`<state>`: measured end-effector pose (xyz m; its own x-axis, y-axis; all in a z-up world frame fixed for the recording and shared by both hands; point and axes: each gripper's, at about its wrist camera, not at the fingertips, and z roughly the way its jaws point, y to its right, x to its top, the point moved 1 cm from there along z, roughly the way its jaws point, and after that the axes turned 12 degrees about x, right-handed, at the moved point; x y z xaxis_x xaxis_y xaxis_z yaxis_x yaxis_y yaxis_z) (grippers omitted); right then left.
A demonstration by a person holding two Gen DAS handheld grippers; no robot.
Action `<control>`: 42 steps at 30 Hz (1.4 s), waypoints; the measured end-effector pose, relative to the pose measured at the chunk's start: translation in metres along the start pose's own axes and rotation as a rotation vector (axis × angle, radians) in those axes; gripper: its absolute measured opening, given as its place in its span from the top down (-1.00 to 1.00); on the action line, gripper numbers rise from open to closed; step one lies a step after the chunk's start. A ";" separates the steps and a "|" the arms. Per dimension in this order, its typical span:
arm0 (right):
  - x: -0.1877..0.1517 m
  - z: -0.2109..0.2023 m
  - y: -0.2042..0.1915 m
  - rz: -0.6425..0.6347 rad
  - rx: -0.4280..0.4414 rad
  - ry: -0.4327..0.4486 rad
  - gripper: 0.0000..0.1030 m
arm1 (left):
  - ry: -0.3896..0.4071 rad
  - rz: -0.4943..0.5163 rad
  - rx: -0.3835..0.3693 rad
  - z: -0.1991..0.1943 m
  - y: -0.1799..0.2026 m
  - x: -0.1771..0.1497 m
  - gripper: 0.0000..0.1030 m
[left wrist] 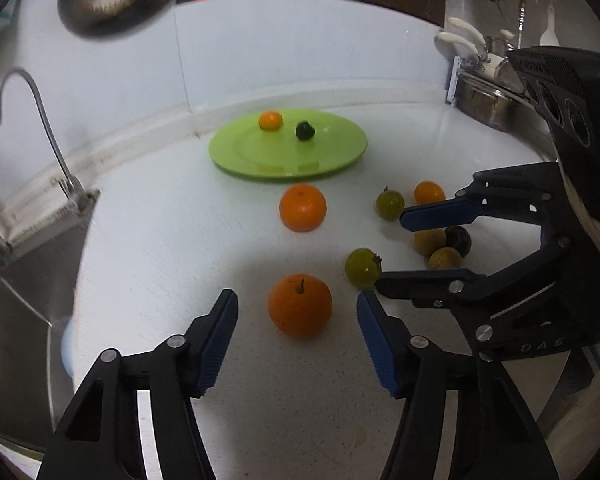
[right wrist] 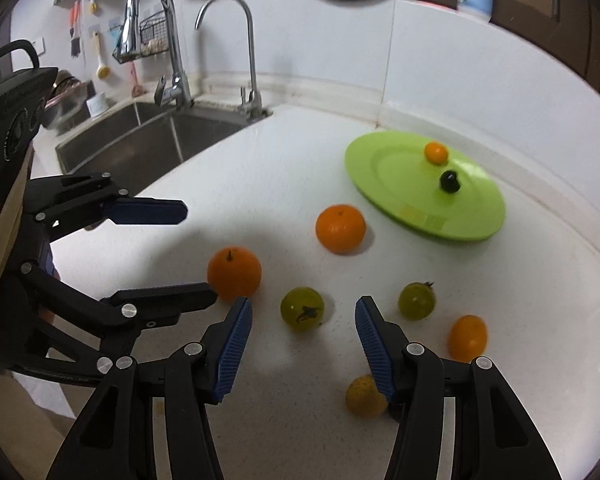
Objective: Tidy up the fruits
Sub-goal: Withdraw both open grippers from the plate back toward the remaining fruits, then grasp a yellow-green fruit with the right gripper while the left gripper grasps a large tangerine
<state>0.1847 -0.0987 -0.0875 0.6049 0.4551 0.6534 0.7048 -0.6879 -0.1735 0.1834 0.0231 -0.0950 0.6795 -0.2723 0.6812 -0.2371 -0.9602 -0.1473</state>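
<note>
The left gripper [left wrist: 298,336] is hovering with its jaws spread wide and empty, and a stemmed orange [left wrist: 300,305] is sitting on the white counter [left wrist: 172,240] in the gap ahead of its blue pads [left wrist: 216,344], touching neither of them. The right gripper [right wrist: 304,346] is likewise standing open and holding nothing, with a green tomato [right wrist: 302,309] lying just ahead between its fingertips. In the left wrist view the right gripper [left wrist: 388,250] is reaching in from the right side, its lower finger lying just beside that same green tomato [left wrist: 362,267]. A second orange [left wrist: 303,208] is resting farther back, near the front rim of the green plate [left wrist: 332,160], which is sitting against the back wall and carrying a small orange fruit [left wrist: 270,121] and a small dark fruit [left wrist: 305,131], the two set a little apart. To the right, another green tomato [left wrist: 390,204] and a small orange tomato [left wrist: 429,193] are lying close together, while a yellowish fruit [left wrist: 444,258] and a dark purple one [left wrist: 459,239] are clustering behind the right gripper's fingers. In the right wrist view one yellow fruit [right wrist: 362,396] is partly hiding behind the right pad. A steel sink [right wrist: 148,140] with its taps [right wrist: 172,60] is lying off to the left of the counter
</note>
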 end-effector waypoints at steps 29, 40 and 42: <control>-0.002 0.032 0.018 0.065 0.120 -0.073 0.41 | -0.071 -0.085 -0.019 0.014 -0.003 0.002 0.28; 0.005 0.006 0.015 0.087 0.096 -0.001 0.41 | -0.064 -0.095 -0.001 0.005 -0.001 -0.001 0.18; 0.004 0.007 0.012 0.081 0.092 0.000 0.41 | -0.056 -0.098 0.003 0.002 -0.001 -0.006 0.09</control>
<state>0.1983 -0.1017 -0.0918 0.6615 0.4000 0.6344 0.6845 -0.6676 -0.2928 0.1808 0.0258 -0.1007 0.7371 -0.1796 0.6515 -0.1652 -0.9827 -0.0840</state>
